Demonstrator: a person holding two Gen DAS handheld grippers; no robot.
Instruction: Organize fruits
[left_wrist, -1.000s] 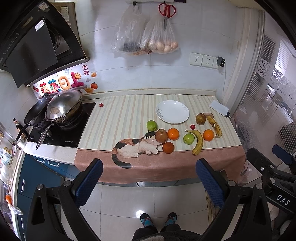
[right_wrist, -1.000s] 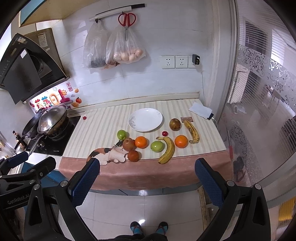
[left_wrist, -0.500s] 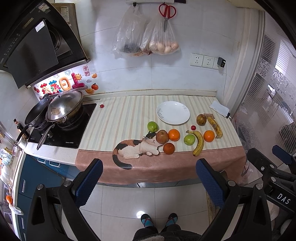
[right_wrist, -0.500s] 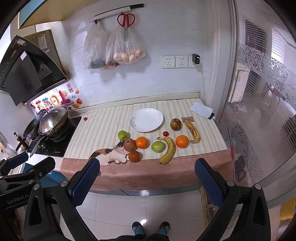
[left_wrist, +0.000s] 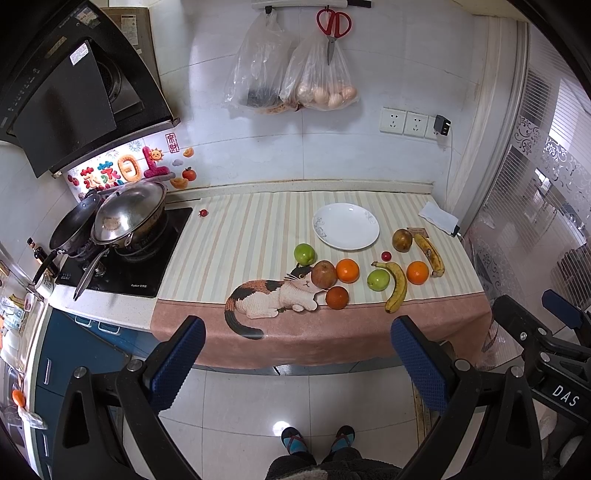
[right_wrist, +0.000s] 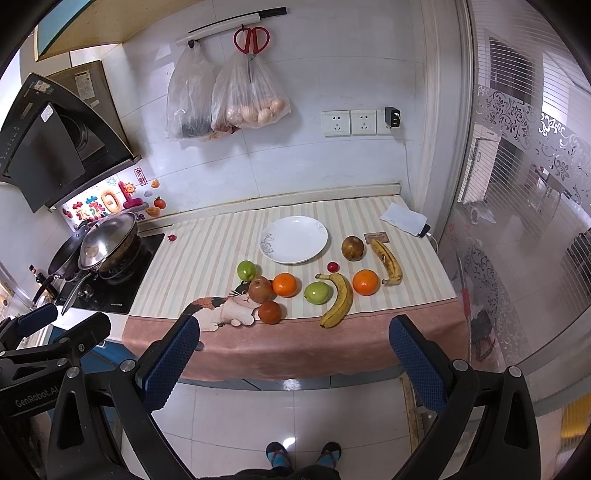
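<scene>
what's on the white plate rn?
Nothing visible on the white plate; its whole face shows bare apart from its printed pattern. All the fruit lies beside it on the cloth. What is under the plate is hidden.

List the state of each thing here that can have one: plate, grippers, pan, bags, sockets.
Plate: empty, no fruit on it.
Left gripper: open, holding nothing.
Right gripper: open, holding nothing.
Pan: covered by its lid, on the stove.
Bags: hanging from the wall rail, filled.
Sockets: two free, a charger plugged in beside them.
</scene>
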